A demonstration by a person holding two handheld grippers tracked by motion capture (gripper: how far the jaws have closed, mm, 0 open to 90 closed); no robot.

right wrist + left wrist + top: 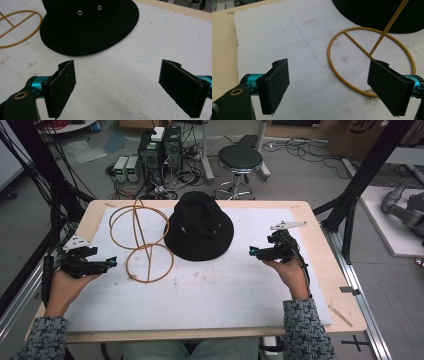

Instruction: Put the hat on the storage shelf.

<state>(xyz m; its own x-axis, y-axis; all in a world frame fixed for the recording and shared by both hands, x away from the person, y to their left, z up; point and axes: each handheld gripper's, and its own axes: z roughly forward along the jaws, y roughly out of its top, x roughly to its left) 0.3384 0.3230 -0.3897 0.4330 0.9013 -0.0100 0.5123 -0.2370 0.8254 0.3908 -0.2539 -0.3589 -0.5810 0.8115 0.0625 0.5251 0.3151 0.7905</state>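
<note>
High view: both grippers, left (111, 262) and right (252, 251), jaws wide apart and empty, flank hat (199, 226) and wire stand (141, 240); approach step, next likely grasp hat brim.

1. High view: fixed above the person's side, facing forward and down; takes in the whole table (320, 270) and the floor beyond.
2. Left gripper view: low, close to the mat, facing the wire stand (372, 60) and the hat (374, 15) brim.
3. Right gripper view: low, near, facing the hat (90, 27).
4. Shared by all three: hat, stand.
</note>
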